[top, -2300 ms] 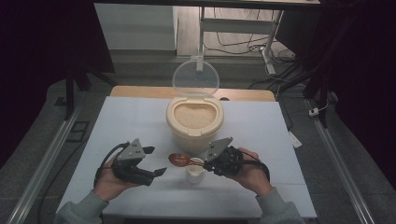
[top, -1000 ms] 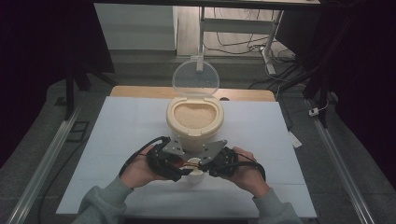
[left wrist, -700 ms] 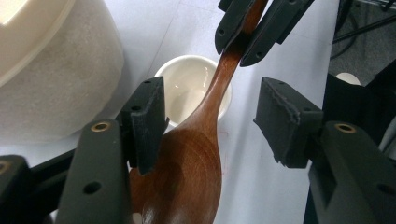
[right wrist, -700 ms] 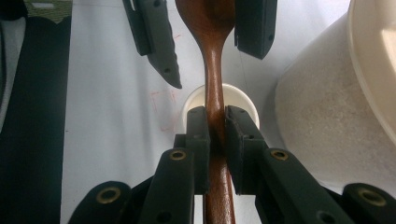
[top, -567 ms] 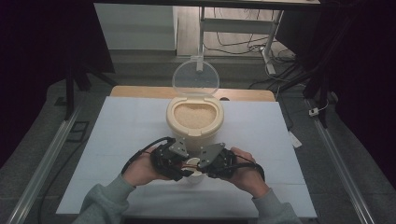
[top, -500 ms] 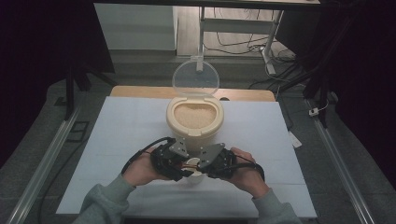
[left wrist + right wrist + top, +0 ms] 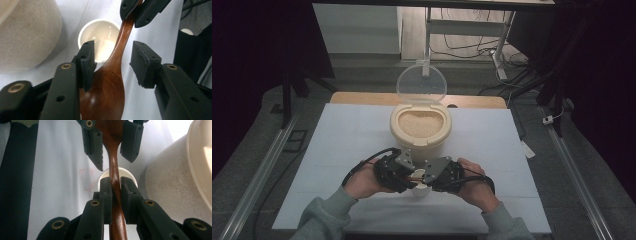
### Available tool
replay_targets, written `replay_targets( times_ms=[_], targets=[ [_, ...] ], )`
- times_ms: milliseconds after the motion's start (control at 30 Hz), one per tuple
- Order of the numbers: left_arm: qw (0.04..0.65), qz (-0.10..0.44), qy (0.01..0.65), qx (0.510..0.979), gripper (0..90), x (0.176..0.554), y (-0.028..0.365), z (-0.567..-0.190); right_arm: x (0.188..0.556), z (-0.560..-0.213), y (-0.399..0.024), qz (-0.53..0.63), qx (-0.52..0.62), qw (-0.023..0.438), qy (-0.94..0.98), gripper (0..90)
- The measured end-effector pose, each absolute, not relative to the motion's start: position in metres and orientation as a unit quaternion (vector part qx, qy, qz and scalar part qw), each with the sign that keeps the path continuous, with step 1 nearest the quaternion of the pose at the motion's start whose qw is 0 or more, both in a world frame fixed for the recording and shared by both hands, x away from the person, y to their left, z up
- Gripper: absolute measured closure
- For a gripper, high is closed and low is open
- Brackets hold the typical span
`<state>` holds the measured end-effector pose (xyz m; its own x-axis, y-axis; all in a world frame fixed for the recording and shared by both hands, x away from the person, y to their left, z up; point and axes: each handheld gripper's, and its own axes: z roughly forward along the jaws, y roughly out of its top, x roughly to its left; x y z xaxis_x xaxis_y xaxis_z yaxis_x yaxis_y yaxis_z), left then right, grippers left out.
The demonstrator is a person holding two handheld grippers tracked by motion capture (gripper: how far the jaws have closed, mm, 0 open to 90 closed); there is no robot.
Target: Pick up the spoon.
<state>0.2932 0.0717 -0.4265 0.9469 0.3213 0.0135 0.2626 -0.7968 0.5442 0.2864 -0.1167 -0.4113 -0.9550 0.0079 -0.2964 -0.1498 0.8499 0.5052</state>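
A brown wooden spoon [image 7: 110, 82] hangs level over a small white cup [image 7: 100, 35] on the white table. My right gripper [image 7: 114, 182] is shut on the spoon's handle [image 7: 113, 165]. My left gripper [image 7: 113, 53] faces it with its jaws on either side of the spoon where the bowl meets the neck. Those jaws have just been closing; one pad is at the bowl's edge and the other stands apart from it. In the high view the left gripper [image 7: 404, 172] and right gripper [image 7: 434, 175] meet nose to nose above the cup [image 7: 419, 190].
A beige container [image 7: 420, 127] full of pale grain stands just beyond the grippers, its clear round lid [image 7: 421, 82] tipped up behind it. The white table top [image 7: 347, 145] lies bare to the left and right. Metal rails run along both sides.
My left gripper has come in from the left to the spoon and its jaws have narrowed around the bowl. The right gripper has kept still with the spoon in it.
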Motion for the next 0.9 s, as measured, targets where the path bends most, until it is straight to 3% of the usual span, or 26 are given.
replay_targets(
  times_ms=[233,300,667,700,767,900],
  targets=[
    [0.272,0.046,0.137,0.951,68.9,0.293,0.071,-0.429,0.282,-0.409,-0.116,0.276,-0.053,0.155,0.947,79.7],
    [0.274,0.044,0.127,0.952,80.7,0.292,0.069,-0.429,0.282,-0.409,-0.116,0.279,-0.066,0.158,0.945,85.4],
    [0.285,0.097,0.122,0.946,82.6,0.286,0.072,-0.422,0.282,-0.404,-0.121,0.324,-0.051,0.181,0.927,82.9],
    [0.289,0.119,0.13,0.941,82.6,0.285,0.073,-0.421,0.283,-0.401,-0.126,0.361,-0.02,0.184,0.914,71.1],
    [0.298,0.133,0.139,0.935,82.6,0.285,0.075,-0.42,0.283,-0.395,-0.132,0.402,0.027,0.192,0.895,61.8],
    [0.31,0.15,0.149,0.927,82.6,0.284,0.078,-0.419,0.278,-0.389,-0.148,0.453,0.112,0.218,0.857,51.9]
  ],
)
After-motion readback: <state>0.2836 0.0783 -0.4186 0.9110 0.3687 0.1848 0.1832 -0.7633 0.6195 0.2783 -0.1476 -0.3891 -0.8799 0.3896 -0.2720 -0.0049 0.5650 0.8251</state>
